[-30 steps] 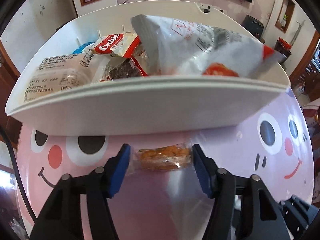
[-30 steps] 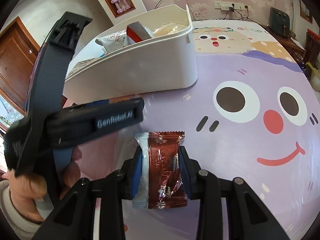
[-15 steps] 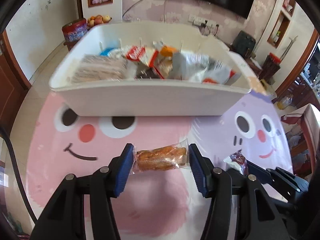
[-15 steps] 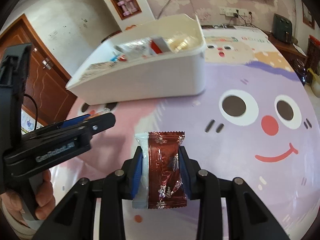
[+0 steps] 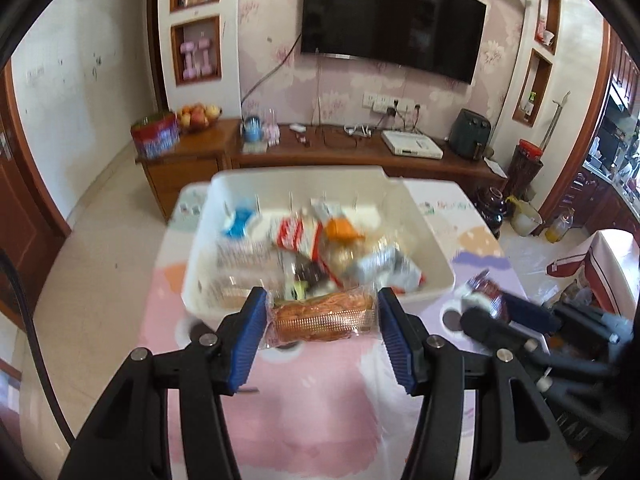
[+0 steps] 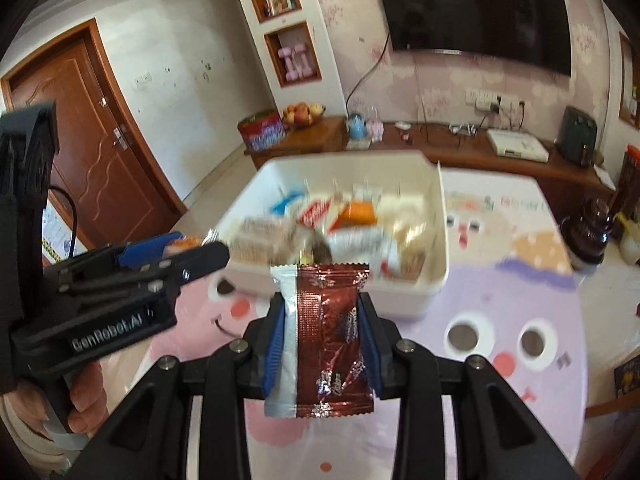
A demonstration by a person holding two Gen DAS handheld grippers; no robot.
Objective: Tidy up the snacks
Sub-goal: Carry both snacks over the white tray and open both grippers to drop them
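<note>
The left gripper is clamped on a clear packet of orange-brown snack, its blue pads pressing on the two short ends so the packet lies crosswise between them, off the table. The right gripper is closed on a dark red foil packet with a silver strip down its left side; that packet stands upright between the pads and is also in the air. Beyond both grippers sits a white bin on the table, which wears a pink and purple cloth printed with cartoon faces. The bin already holds a jumble of snack packets, red-and-white, orange, blue and silver ones among them, blurred in both views. In the right wrist view the left gripper shows at the left edge, held by a hand, with the near left corner of the bin just past its tip. In the left wrist view the right gripper and its red packet show at the right, beside the bin's near right corner.
</note>
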